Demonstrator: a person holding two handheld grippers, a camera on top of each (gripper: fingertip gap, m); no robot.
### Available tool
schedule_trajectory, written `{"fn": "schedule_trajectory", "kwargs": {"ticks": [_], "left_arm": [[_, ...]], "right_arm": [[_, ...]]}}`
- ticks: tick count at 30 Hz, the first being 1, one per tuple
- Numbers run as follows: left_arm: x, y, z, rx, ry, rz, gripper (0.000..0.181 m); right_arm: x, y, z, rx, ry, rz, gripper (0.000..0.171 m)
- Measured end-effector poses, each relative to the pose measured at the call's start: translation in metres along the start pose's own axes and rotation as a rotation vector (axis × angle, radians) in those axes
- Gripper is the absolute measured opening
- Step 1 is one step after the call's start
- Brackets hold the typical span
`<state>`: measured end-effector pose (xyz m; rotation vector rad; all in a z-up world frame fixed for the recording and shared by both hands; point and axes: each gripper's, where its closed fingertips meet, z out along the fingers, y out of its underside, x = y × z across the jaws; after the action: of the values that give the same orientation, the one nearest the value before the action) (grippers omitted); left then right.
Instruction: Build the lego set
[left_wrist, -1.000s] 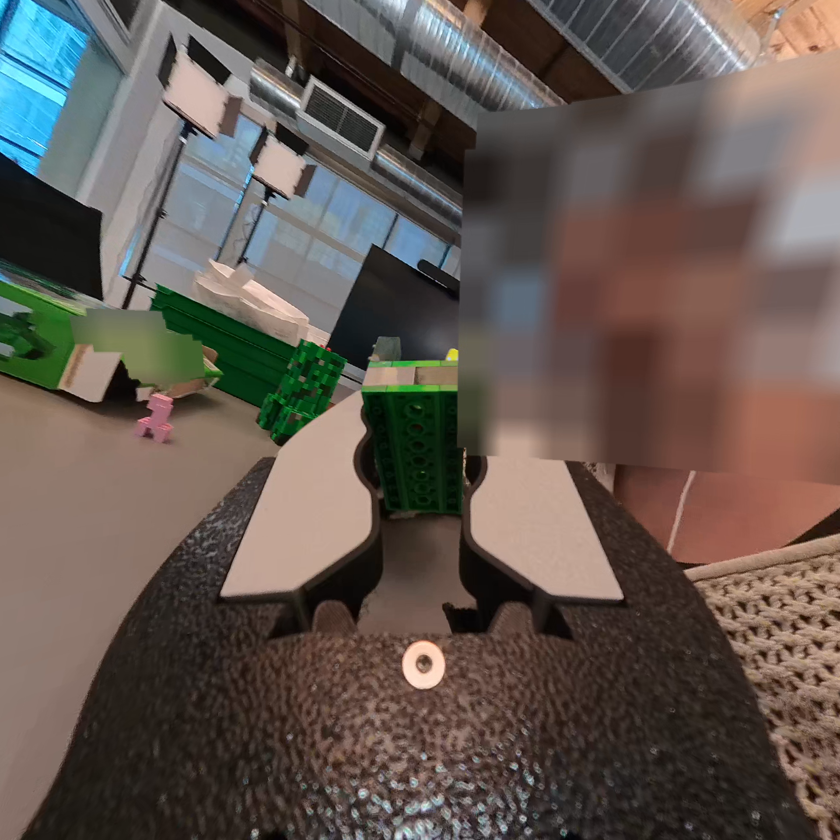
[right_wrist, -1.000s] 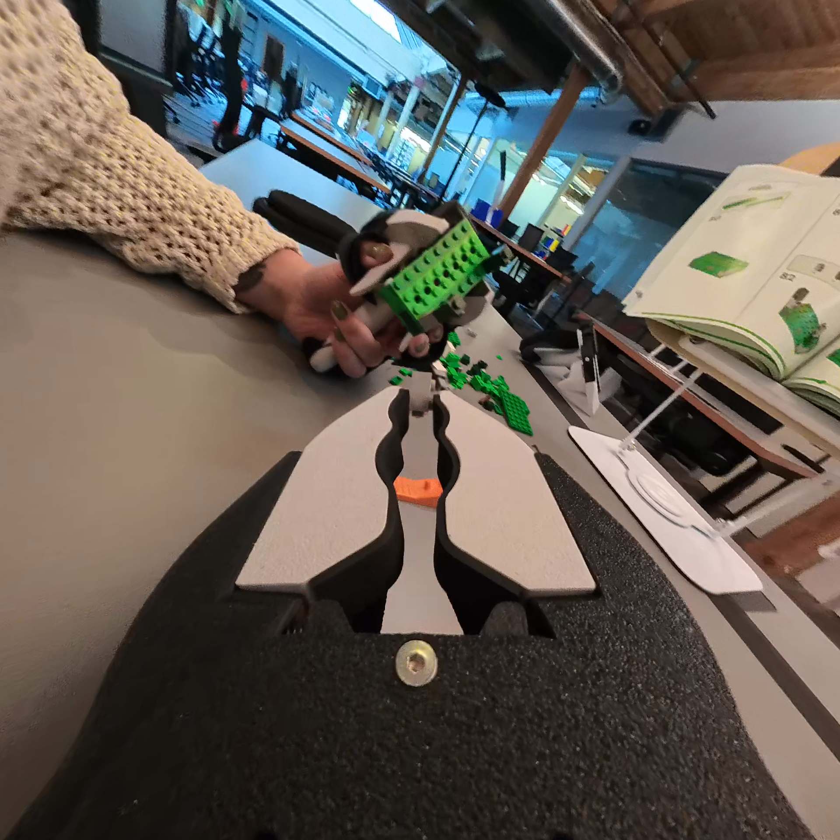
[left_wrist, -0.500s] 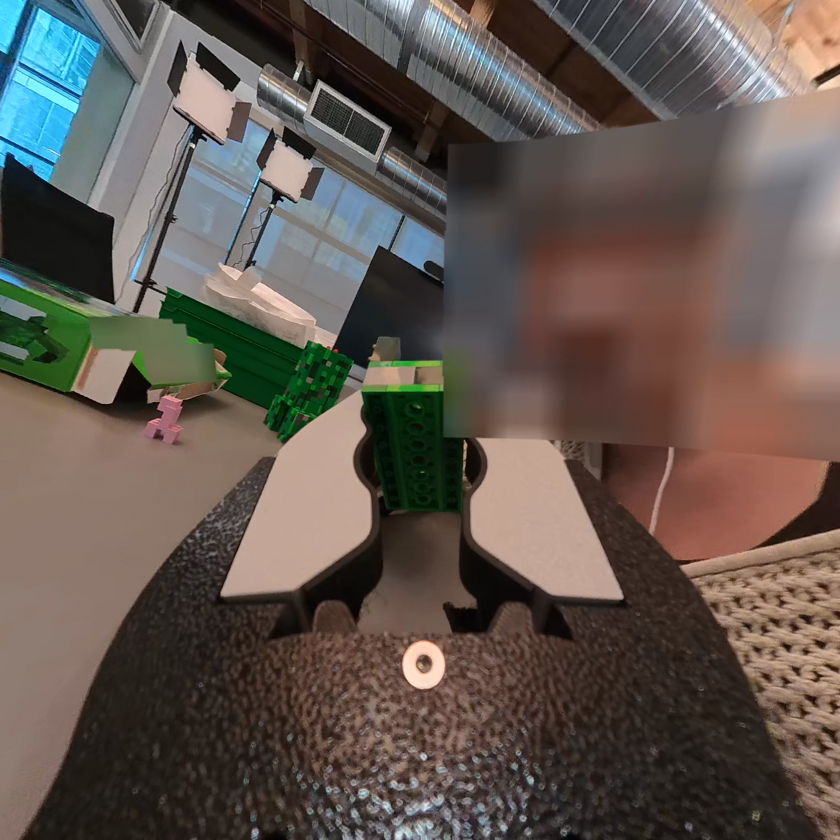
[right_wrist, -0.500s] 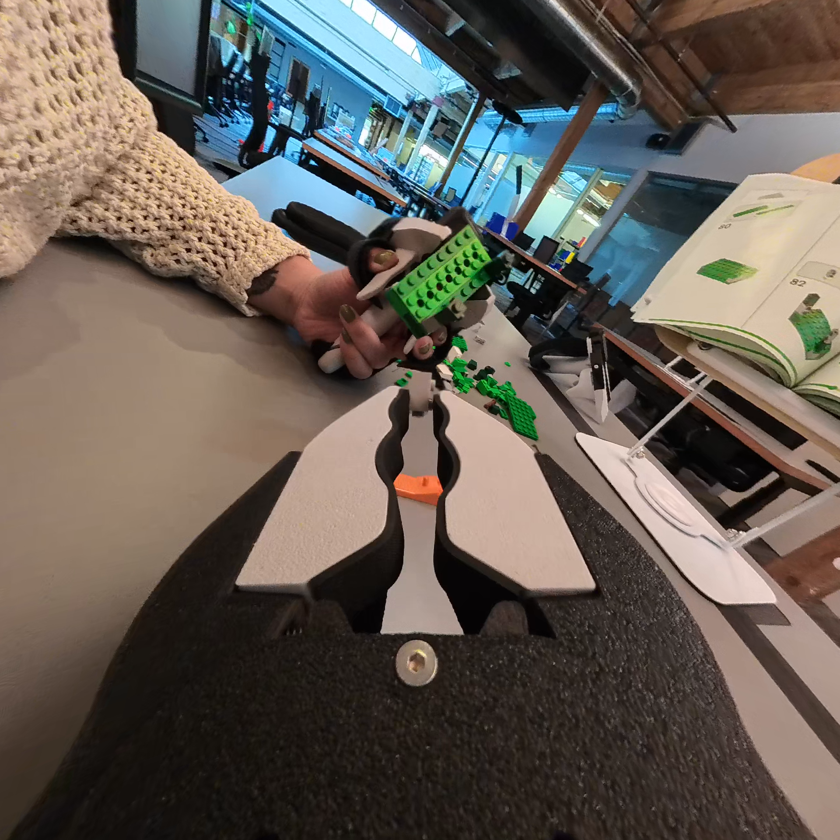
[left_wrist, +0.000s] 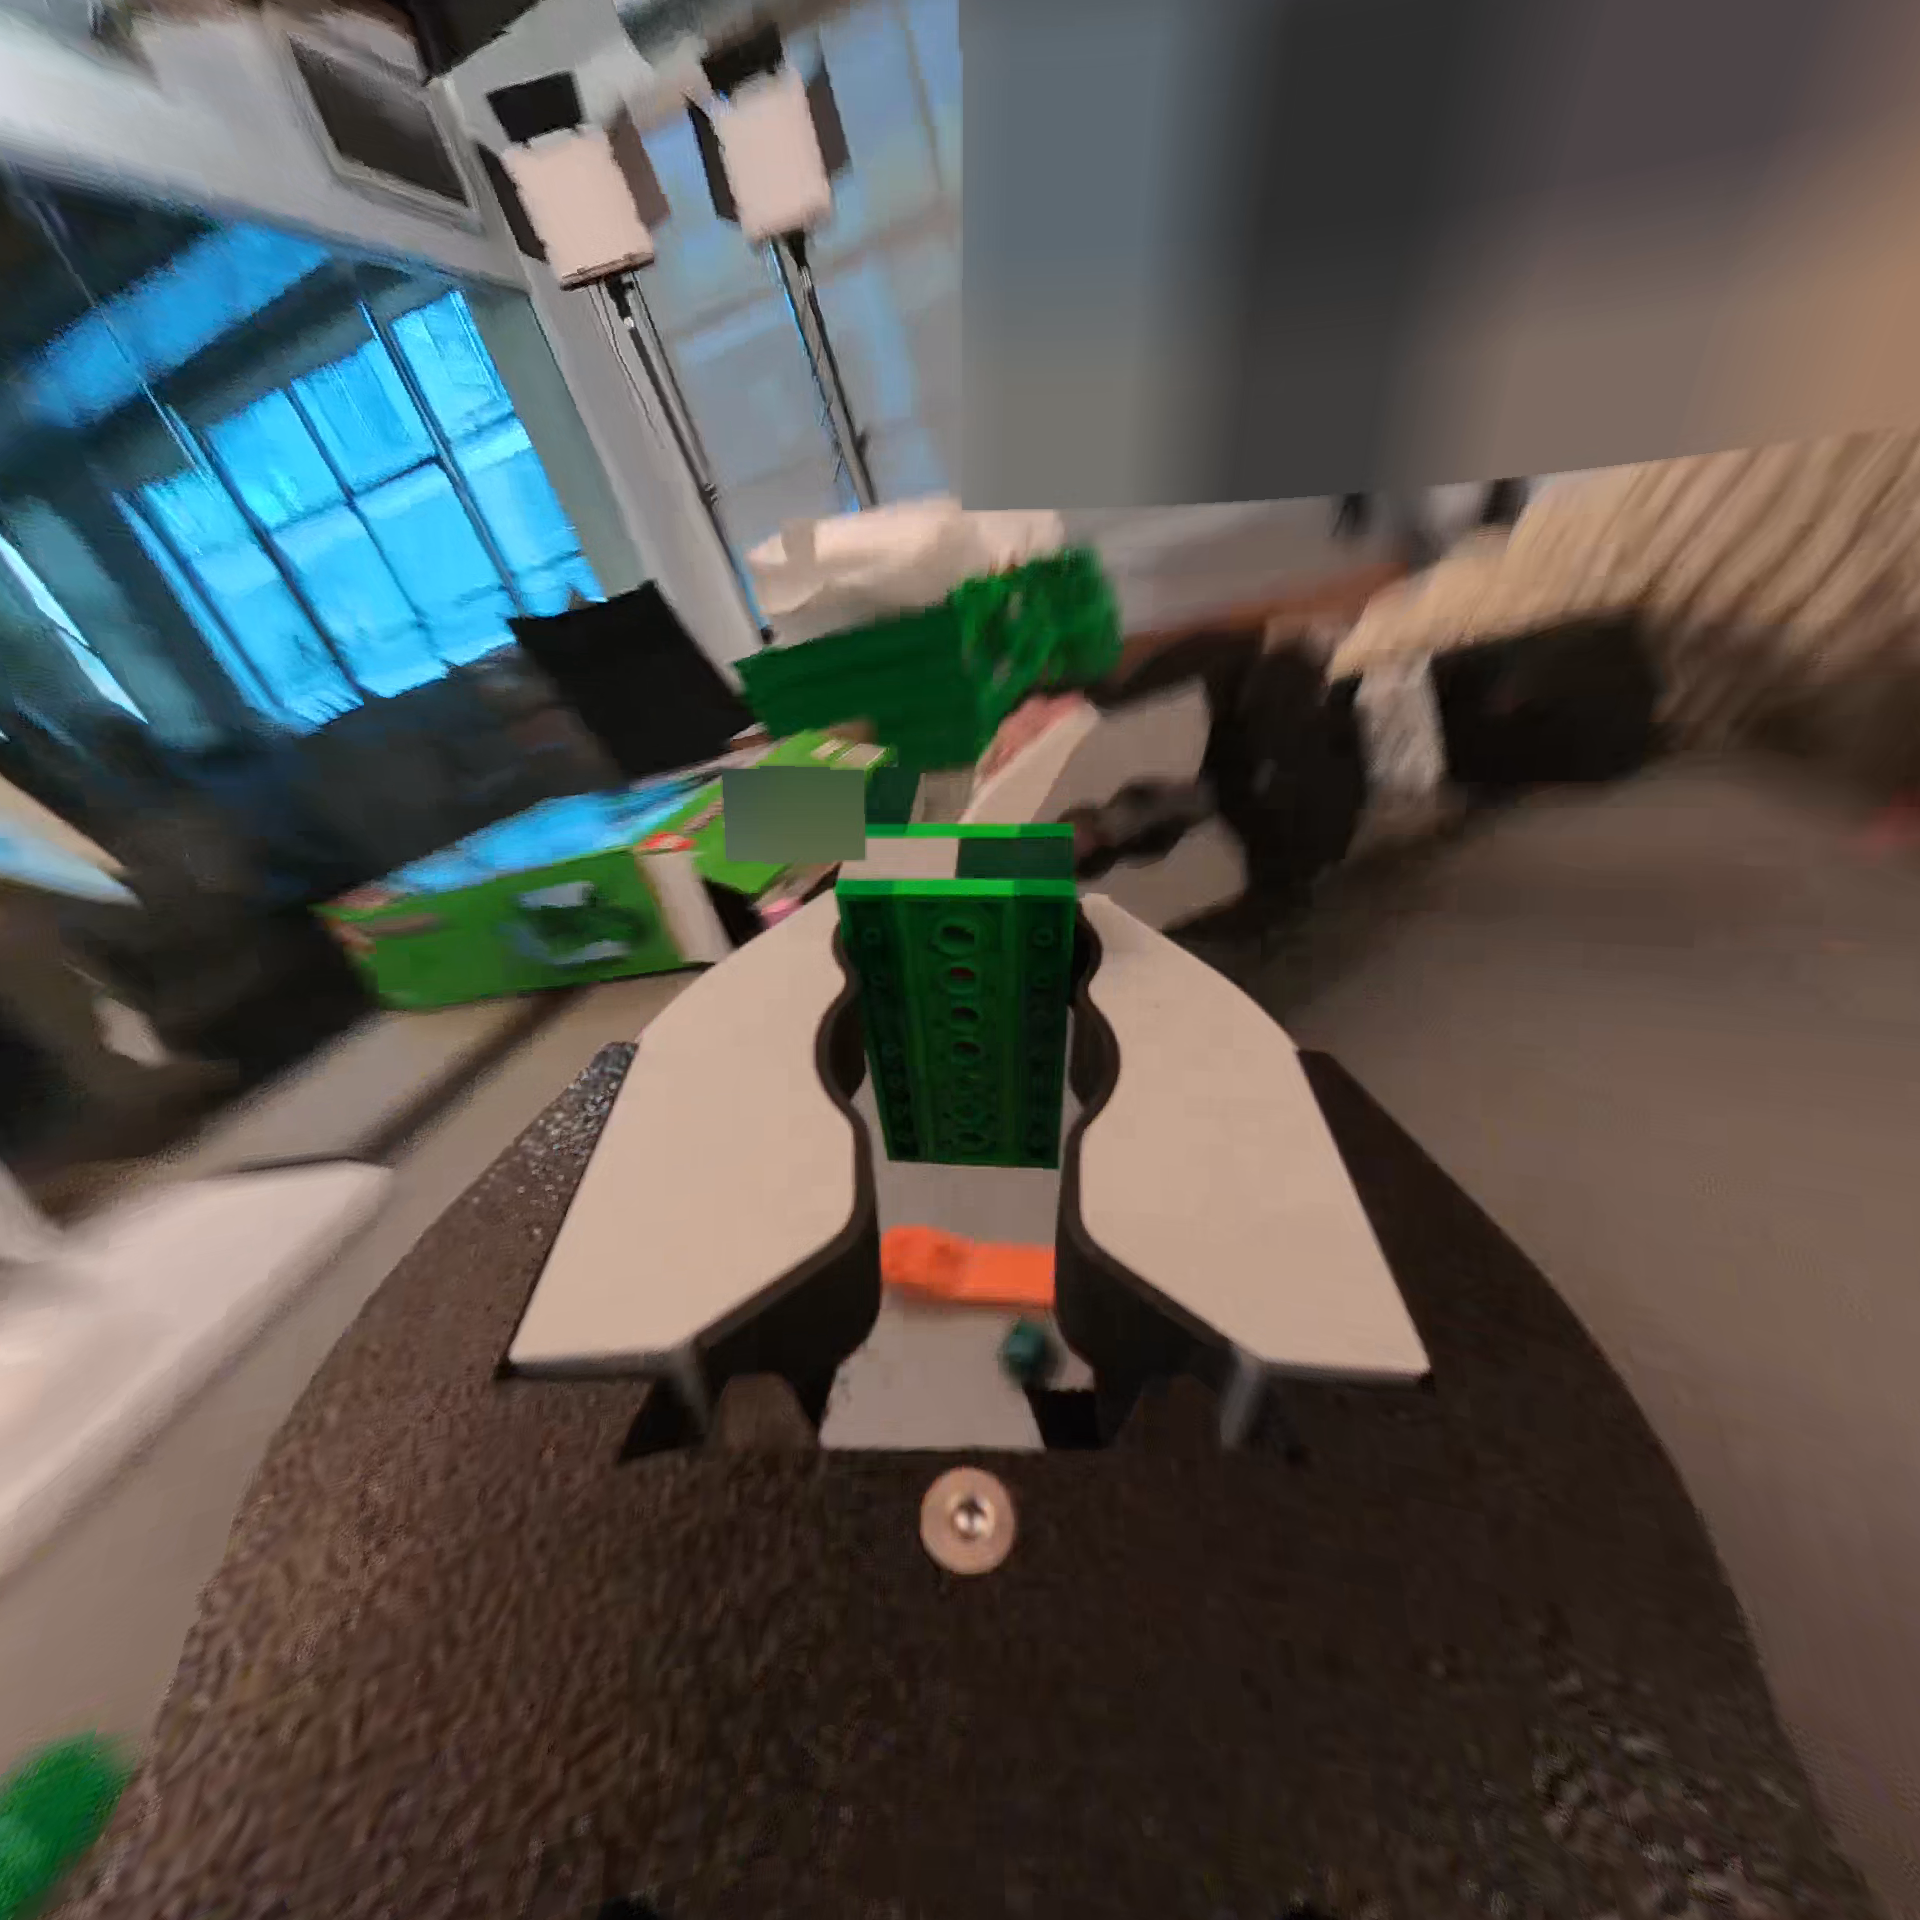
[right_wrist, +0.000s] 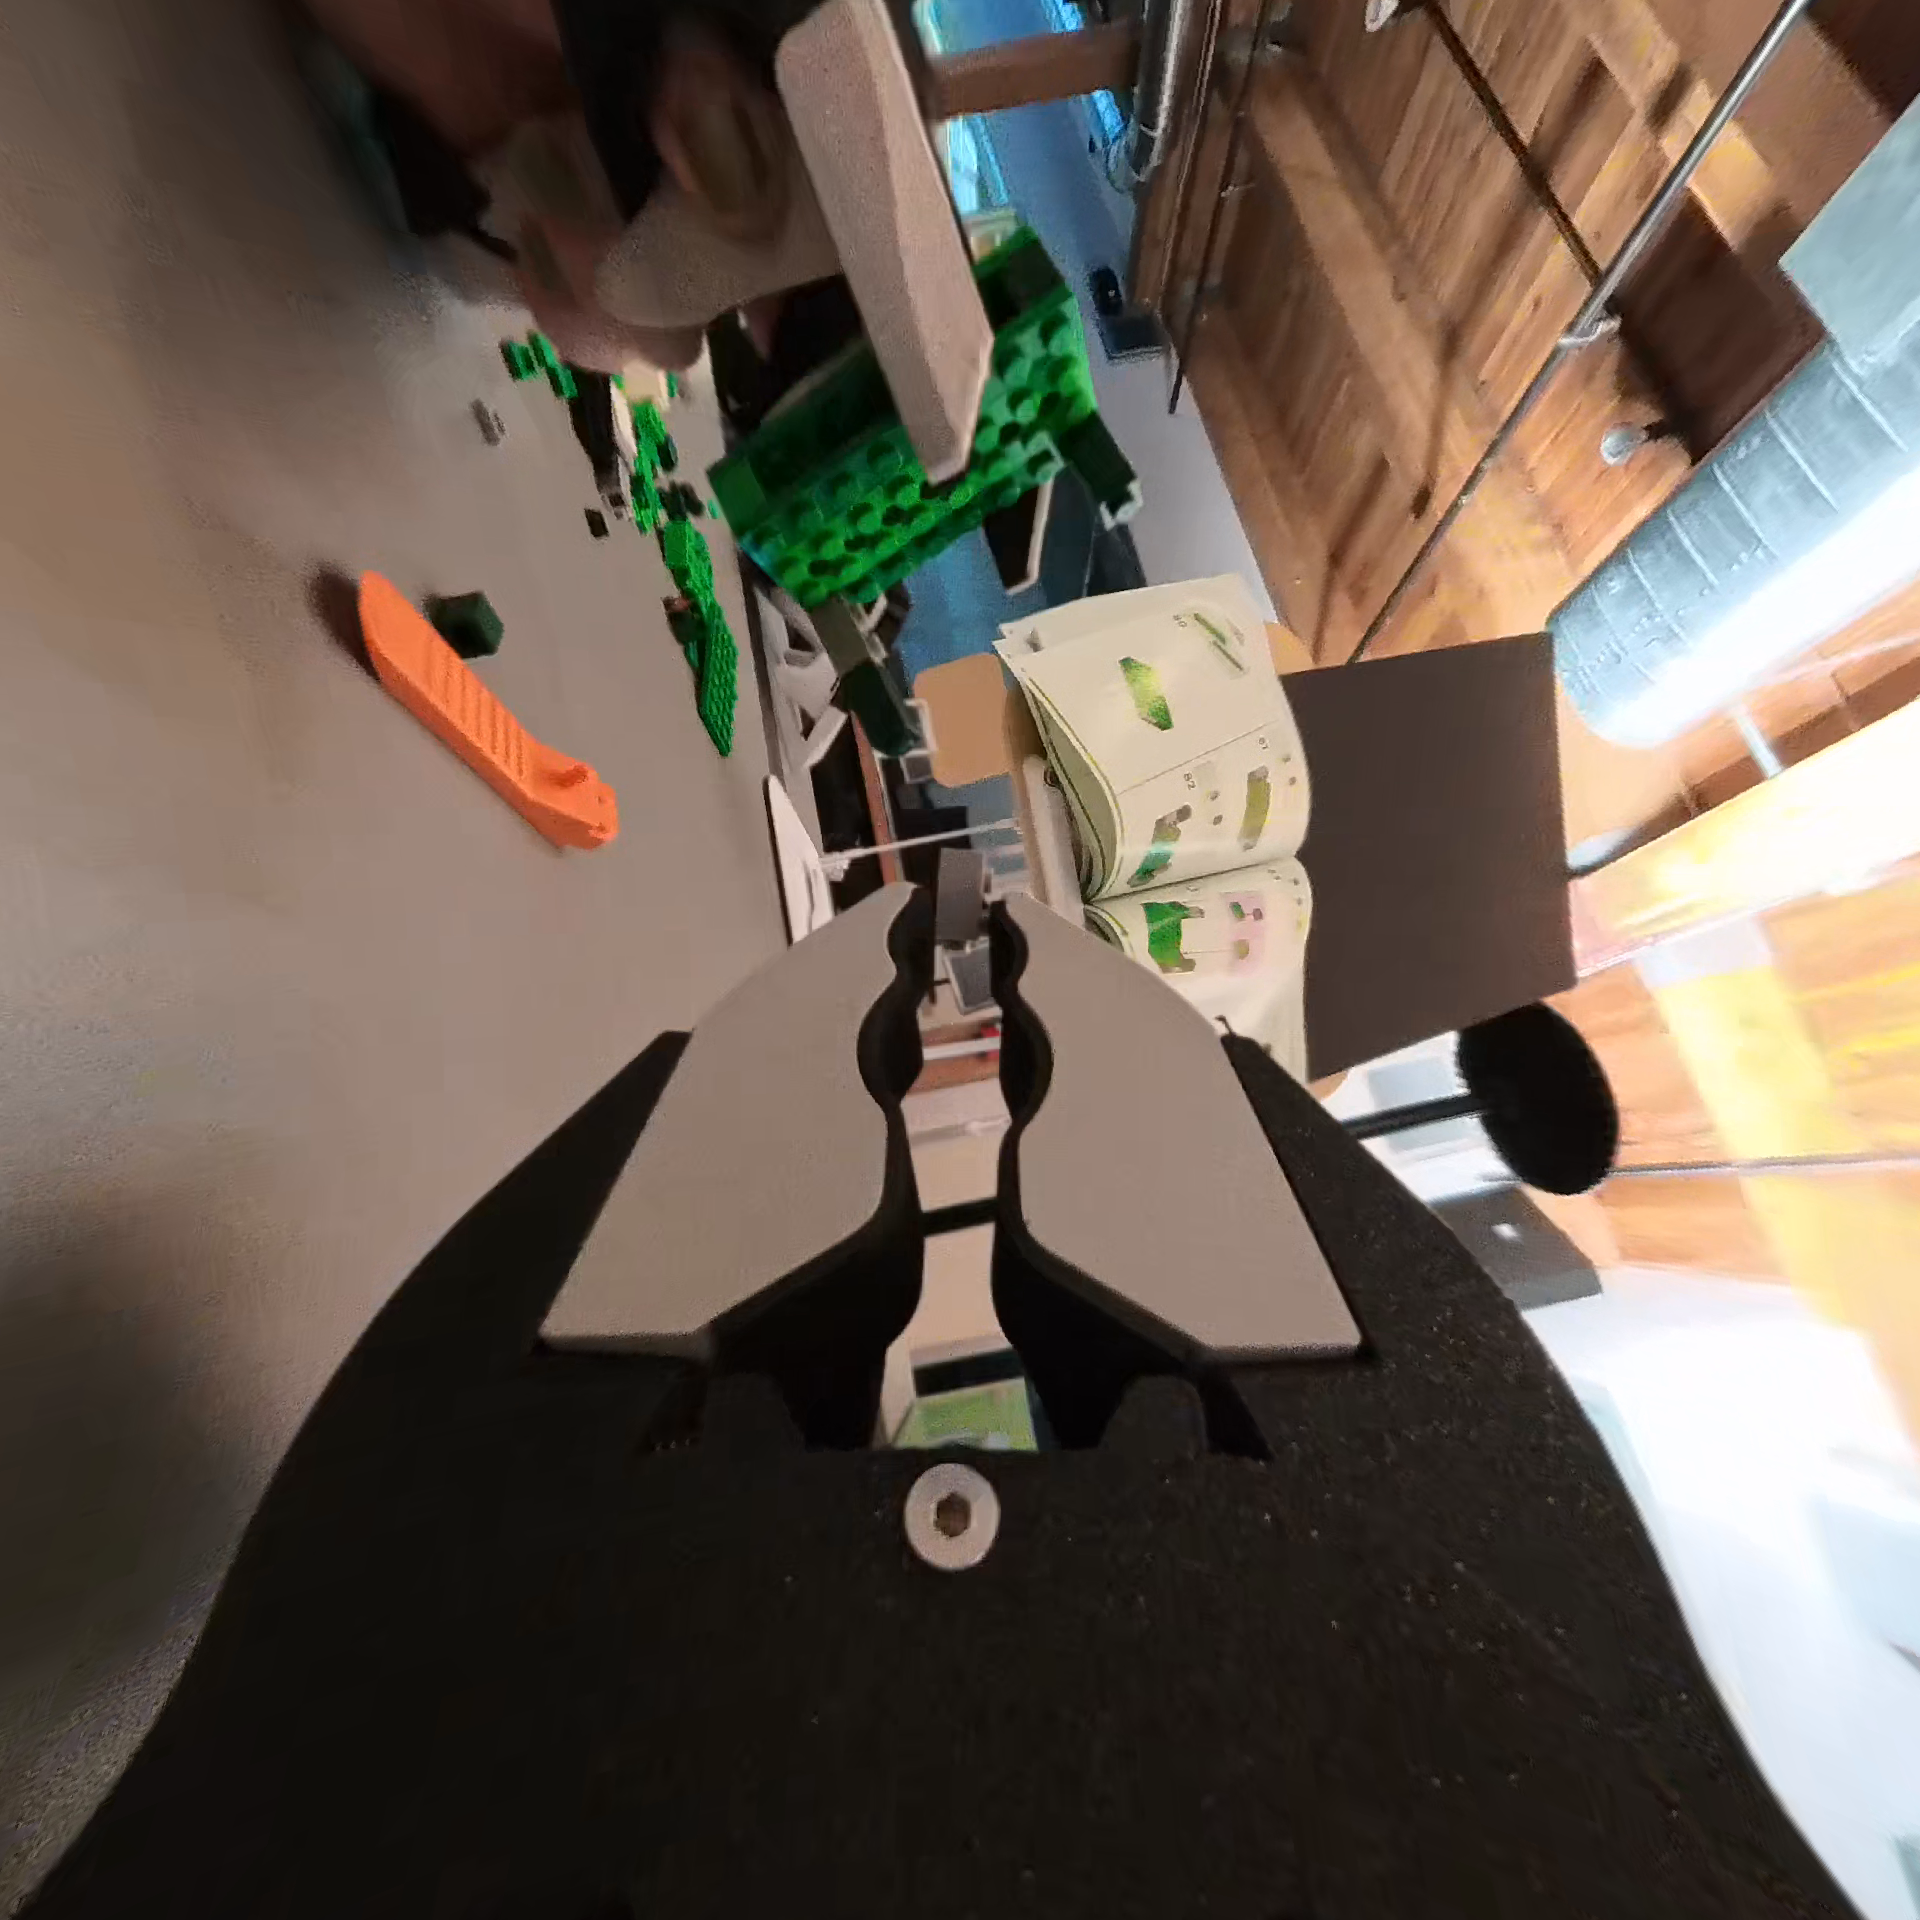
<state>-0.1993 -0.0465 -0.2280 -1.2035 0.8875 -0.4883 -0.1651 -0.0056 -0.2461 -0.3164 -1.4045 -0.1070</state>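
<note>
My left gripper (left_wrist: 961, 920) is shut on a green Lego block assembly (left_wrist: 961, 1039) and holds it upright above the table. The assembly also shows in the right wrist view (right_wrist: 862, 499), held between the left gripper's grey fingers (right_wrist: 894, 239). My right gripper (right_wrist: 956, 912) is rolled on its side and shut on a small grey piece (right_wrist: 958, 888) at its tips, below the assembly. An orange brick separator (right_wrist: 478, 717) and a small dark green brick (right_wrist: 468, 621) lie on the grey table (right_wrist: 260, 987).
Loose green pieces and a green plate (right_wrist: 712, 655) lie on the table beyond the separator. An open instruction booklet (right_wrist: 1174, 748) stands on a holder at the table edge. A green Lego box (left_wrist: 520, 920) lies farther off. A person's hand holds the left gripper.
Both views have swung sharply. My right gripper has rolled sideways and come up close under the assembly. My left gripper has turned, so the orange separator now shows beneath it.
</note>
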Motion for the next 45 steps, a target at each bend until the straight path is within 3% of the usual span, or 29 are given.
{"fn": "schedule_trajectory", "kwargs": {"ticks": [5, 11, 15, 29, 45], "left_arm": [[0.009, 0.021, 0.006, -0.139, 0.007, 0.285, 0.036], [0.013, 0.036, 0.009, -0.234, -0.006, 0.587, 0.036], [0.018, 0.041, 0.011, -0.271, -0.006, 0.74, 0.036], [0.031, 0.049, 0.013, -0.31, 0.057, 0.742, 0.036], [0.035, 0.056, 0.01, -0.329, 0.113, 0.686, 0.035]], "right_arm": [[-0.004, 0.001, 0.0, -0.021, -0.051, 0.029, 0.009], [-0.003, -0.026, -0.007, 0.032, -0.316, 0.472, 0.009], [-0.006, -0.035, -0.011, 0.016, -0.44, 0.568, 0.009], [-0.023, -0.038, -0.013, -0.038, -0.409, 0.217, 0.009], [-0.033, -0.039, -0.015, -0.012, -0.445, 0.217, 0.009]]}}
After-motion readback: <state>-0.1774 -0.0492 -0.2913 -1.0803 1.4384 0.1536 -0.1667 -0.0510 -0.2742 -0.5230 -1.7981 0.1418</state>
